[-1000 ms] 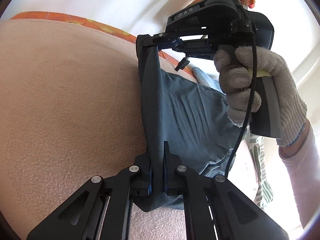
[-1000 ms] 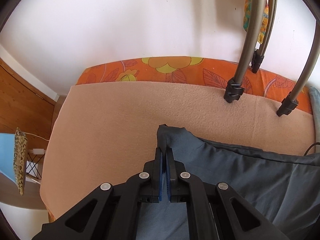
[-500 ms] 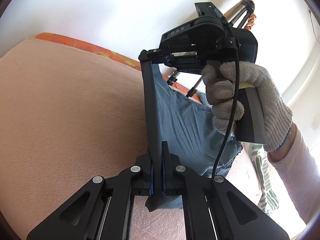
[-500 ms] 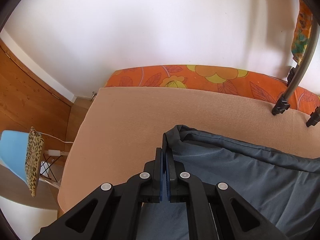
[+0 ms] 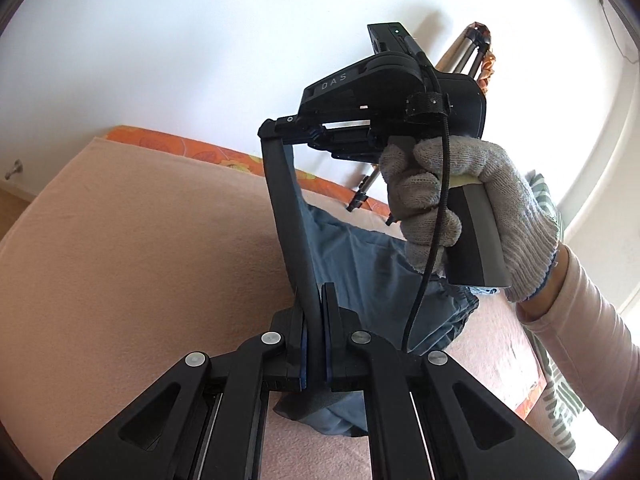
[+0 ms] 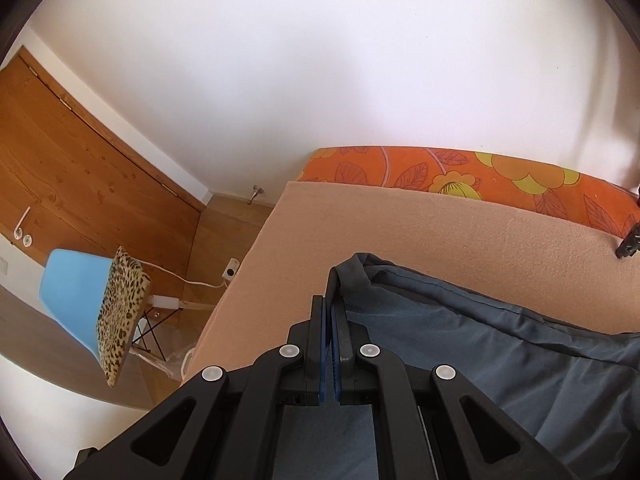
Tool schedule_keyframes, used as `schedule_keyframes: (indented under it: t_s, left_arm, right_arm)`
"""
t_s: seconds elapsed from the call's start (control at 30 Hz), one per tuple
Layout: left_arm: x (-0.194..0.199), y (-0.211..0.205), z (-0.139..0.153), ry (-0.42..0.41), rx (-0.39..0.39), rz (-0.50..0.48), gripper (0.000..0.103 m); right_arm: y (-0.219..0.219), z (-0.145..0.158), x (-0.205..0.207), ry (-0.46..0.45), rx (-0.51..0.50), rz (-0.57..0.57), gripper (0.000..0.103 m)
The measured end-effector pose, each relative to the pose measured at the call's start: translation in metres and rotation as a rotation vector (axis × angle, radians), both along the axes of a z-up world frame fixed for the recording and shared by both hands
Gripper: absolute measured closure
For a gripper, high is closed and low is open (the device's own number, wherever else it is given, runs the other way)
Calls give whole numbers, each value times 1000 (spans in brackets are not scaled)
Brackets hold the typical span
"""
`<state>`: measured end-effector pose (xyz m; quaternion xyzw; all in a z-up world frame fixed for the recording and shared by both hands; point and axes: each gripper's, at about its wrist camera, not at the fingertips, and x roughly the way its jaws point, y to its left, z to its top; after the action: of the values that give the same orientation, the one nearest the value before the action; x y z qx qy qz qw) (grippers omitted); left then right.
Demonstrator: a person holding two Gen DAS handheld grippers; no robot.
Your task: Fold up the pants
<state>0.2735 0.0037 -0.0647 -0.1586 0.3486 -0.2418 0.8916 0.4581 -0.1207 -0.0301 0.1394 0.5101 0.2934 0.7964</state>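
Closest thing in the left wrist view is the left gripper (image 5: pixel 314 344) at 6 o'clock, clamped tight on a band of the pants (image 5: pixel 372 276), with a bit of dark hem poking out below its jaws. From there the edge of the fabric runs taut as a dark strip up toward 12 o'clock, straight to the right gripper (image 5: pixel 276 130), which pinches the other end of that same edge. So both are gripping the blue-grey pants and holding that edge lifted, while the rest of the cloth hangs down and lies bunched on the bed (image 5: pixel 140 248) around 4 o'clock.

The gloved right hand (image 5: pixel 464 208) is wrapped round the handle at 2 o'clock. Past it there's a tripod (image 5: pixel 464 46) against the white wall (image 5: pixel 180 40), though I can't really make out where its feet land.

Right wrist view: the right gripper (image 6: pixel 330 340) sits at 6 o'clock, squeezed on a folded corner of the pants (image 6: pixel 500 352), the cloth spreading out toward 4 o'clock over the peach blanket. Further back at 1 o'clock is the orange flowered sheet (image 6: pixel 460 176). Off at 9 o'clock, a blue chair (image 6: pixel 72 296) with a leopard cushion (image 6: pixel 120 316), then a wooden door (image 6: pixel 60 152).
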Motion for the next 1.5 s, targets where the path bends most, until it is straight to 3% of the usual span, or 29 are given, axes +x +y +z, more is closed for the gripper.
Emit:
schedule_keyframes:
  t_s: [0.33, 0.57, 0.7, 1.0, 1.5]
  left_arm:
    - [-4, -96, 27, -37, -12, -196, 99]
    - [7, -159, 26, -15, 0, -324, 99]
    - [10, -198, 19, -11, 39, -387, 99]
    - [21, -269, -25, 52, 91, -489, 99]
    - [43, -361, -49, 53, 90, -558, 99]
  right_arm:
    - [-115, 34, -20, -44, 90, -87, 103]
    - [-210, 35, -32, -53, 93, -205, 103]
    - [-257, 24, -36, -42, 90, -260, 103]
    - [-343, -28, -45, 20, 62, -353, 103]
    - [-425, -71, -30, 48, 8, -450, 103]
